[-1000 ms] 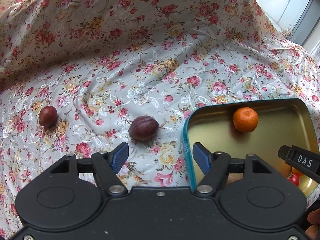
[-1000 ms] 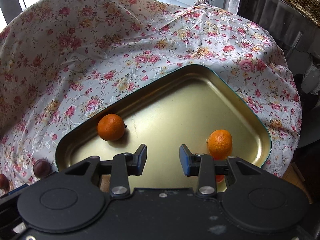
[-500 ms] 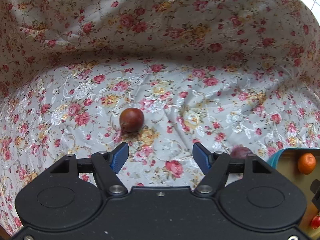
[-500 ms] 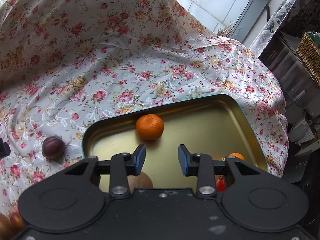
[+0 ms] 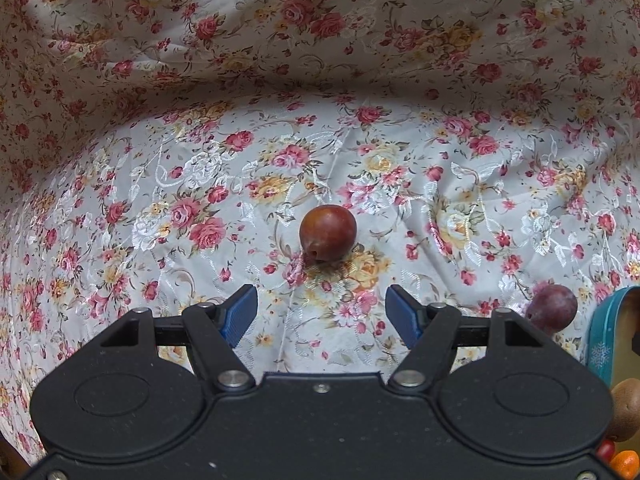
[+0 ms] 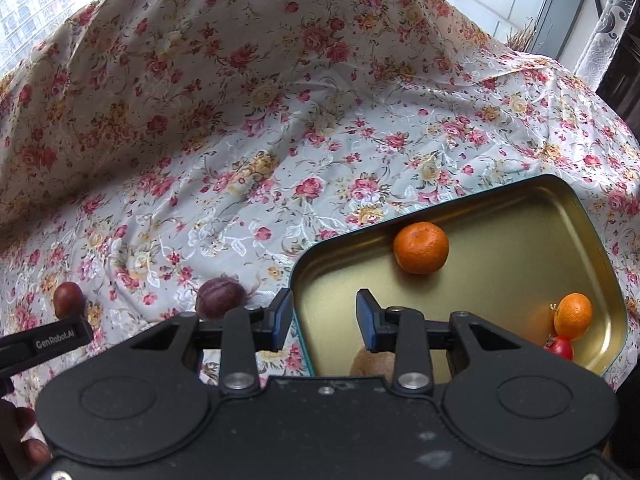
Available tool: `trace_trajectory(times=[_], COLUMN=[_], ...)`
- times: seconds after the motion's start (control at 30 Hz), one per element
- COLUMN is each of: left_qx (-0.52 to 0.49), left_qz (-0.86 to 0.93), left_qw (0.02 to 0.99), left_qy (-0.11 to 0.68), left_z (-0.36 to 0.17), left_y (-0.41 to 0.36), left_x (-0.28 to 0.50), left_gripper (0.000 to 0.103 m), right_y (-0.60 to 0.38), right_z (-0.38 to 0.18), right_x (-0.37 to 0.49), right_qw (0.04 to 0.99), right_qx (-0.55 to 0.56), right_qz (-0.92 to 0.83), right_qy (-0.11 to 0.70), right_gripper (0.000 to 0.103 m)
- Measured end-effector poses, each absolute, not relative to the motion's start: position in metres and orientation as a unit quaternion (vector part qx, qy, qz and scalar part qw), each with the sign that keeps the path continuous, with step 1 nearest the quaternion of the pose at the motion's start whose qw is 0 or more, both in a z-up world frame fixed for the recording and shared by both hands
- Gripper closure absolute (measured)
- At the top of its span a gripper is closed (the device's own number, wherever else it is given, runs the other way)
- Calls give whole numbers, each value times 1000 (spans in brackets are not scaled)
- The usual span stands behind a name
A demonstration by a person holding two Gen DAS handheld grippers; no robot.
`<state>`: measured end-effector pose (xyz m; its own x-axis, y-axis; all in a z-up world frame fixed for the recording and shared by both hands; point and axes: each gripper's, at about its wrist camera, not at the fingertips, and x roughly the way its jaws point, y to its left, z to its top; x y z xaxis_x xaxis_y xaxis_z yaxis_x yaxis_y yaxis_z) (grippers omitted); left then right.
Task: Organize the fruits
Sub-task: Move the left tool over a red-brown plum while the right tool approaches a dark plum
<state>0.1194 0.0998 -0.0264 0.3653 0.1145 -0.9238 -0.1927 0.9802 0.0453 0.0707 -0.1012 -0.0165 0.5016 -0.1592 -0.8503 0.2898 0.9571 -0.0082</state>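
On the rose-print tablecloth, your left gripper gapes empty, round reddish-brown plum at twelve o'clock; your right gripper, also empty, hangs half-open over the gold tin tray.

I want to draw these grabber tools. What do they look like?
Both are matte black plastic. The left gripper and the right gripper each have two angular fingers tipped with ribbed blue pads, silver screws at the pivots, and round raised discs on the wide body. In the right wrist view, the side of the left one shows white lettering, "GenRobot.AI".
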Motion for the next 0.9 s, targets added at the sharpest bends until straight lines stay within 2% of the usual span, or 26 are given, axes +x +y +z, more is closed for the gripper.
trace_trajectory(times=[0.33,0.9], left_qx=[-58,-107], left_qz=[91,113], left_qw=[821,819], left_qy=[561,552], left_z=[-28,-30], left_y=[110,156], left_x=[117,133], left_gripper=[31,32], right_y=[-92,-74], right_z=[-17,-28], right_x=[73,111], right_qw=[866,860], right_qx=[140,148], right_qz=[-36,-12], right_qy=[478,489], right_gripper=[65,65])
